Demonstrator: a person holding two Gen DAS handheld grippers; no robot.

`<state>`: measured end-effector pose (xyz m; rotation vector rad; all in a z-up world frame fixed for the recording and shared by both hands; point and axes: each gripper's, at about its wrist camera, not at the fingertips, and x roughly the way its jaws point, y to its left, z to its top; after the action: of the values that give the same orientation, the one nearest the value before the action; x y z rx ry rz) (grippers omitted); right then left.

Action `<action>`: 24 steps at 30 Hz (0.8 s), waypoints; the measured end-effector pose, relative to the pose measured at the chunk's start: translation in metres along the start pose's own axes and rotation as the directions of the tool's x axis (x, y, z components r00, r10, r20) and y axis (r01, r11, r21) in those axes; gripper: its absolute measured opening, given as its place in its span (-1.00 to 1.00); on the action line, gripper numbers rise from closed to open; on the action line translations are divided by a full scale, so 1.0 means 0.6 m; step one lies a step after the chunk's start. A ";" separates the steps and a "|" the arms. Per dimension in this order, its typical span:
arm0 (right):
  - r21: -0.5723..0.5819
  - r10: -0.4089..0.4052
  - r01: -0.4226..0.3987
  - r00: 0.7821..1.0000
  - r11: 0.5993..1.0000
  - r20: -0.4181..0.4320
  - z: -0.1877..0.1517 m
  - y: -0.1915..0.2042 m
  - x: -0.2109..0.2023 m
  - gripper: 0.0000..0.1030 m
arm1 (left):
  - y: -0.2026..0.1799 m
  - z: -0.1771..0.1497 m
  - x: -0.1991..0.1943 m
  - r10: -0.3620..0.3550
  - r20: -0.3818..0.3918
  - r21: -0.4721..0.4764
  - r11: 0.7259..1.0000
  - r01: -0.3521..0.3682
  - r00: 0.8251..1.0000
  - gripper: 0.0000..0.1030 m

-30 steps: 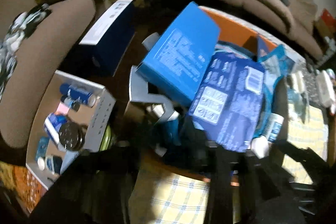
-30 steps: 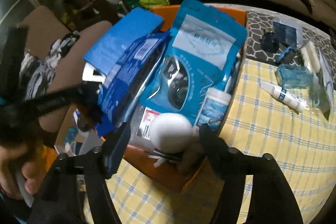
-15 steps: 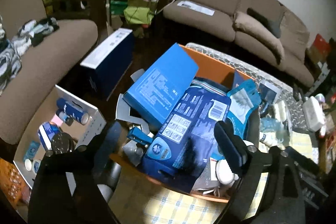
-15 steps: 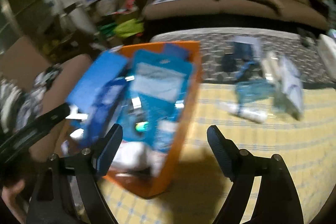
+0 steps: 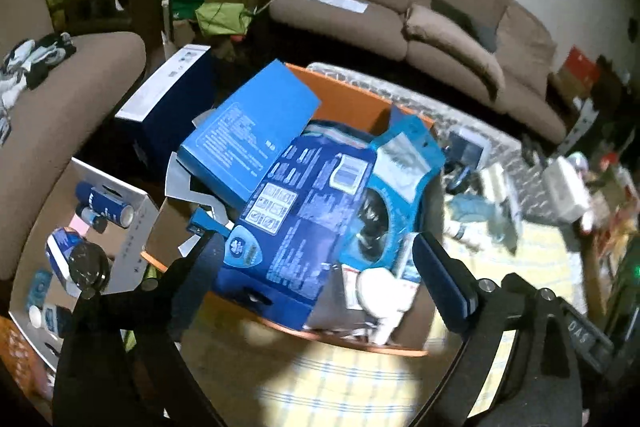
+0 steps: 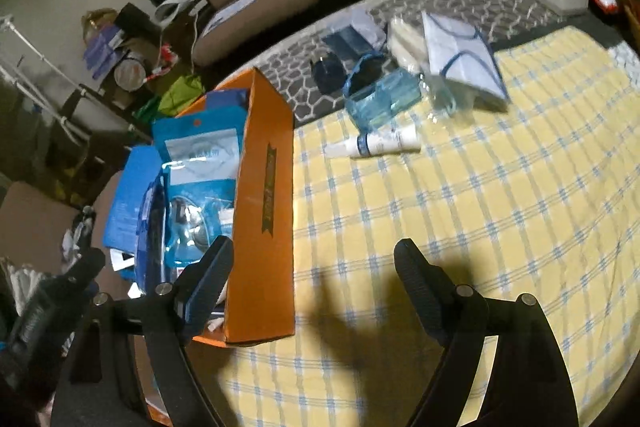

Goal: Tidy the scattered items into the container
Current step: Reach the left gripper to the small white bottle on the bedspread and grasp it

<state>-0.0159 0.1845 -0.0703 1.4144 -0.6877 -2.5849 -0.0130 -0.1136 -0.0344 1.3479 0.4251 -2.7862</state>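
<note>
The orange box (image 6: 262, 203) is sitting at the left edge of the checked cloth (image 6: 480, 227), already crowded: a light blue carton (image 5: 248, 131), a dark blue carton (image 5: 296, 223) and a teal pouch (image 5: 400, 171) are jutting above its rim. The left gripper (image 5: 316, 267) is hovering over the box's near end with its jaws opening and nothing between them. The right gripper (image 6: 312, 275) is also spread and empty, pointing at bare cloth beside the box wall.

What is waiting to be gathered is lying toward the far edge of the table — a white tube (image 6: 376, 145) nearest the box, then a clear blue case (image 6: 384, 99) and a white-and-blue packet (image 6: 460, 59), with a dark round item (image 6: 328, 73) just beside them.

The tube looks like the easiest next pick: the right gripper should be straddling it across its narrow width near the middle, closing gently so it is not rolling away. Since the box is brimming, it is worth aiming for a gap by the near wall — not the sloping cartons.
</note>
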 end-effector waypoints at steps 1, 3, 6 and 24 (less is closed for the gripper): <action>-0.007 0.004 -0.004 1.000 1.000 0.011 0.001 0.001 -0.008 0.63 | -0.002 -0.001 -0.006 -0.008 0.010 -0.003 1.000 0.008 1.000 0.84; -0.019 0.007 -0.006 1.000 1.000 0.027 0.004 -0.001 -0.019 0.63 | -0.005 -0.002 -0.013 -0.029 0.029 -0.001 1.000 0.029 0.999 0.86; 0.004 -0.010 0.010 0.999 1.000 0.043 0.008 -0.014 -0.026 0.63 | -0.020 -0.008 -0.013 -0.035 0.055 0.024 0.999 0.033 0.998 0.88; 0.117 0.013 -0.024 0.995 0.993 0.096 0.022 -0.079 -0.084 0.61 | -0.106 -0.042 0.014 0.199 0.007 0.166 0.966 -0.197 0.980 0.89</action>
<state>0.0065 0.2468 -0.0465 1.3153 -0.8760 -2.6521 -0.0075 -0.0454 -0.0411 1.3502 0.0535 -2.6998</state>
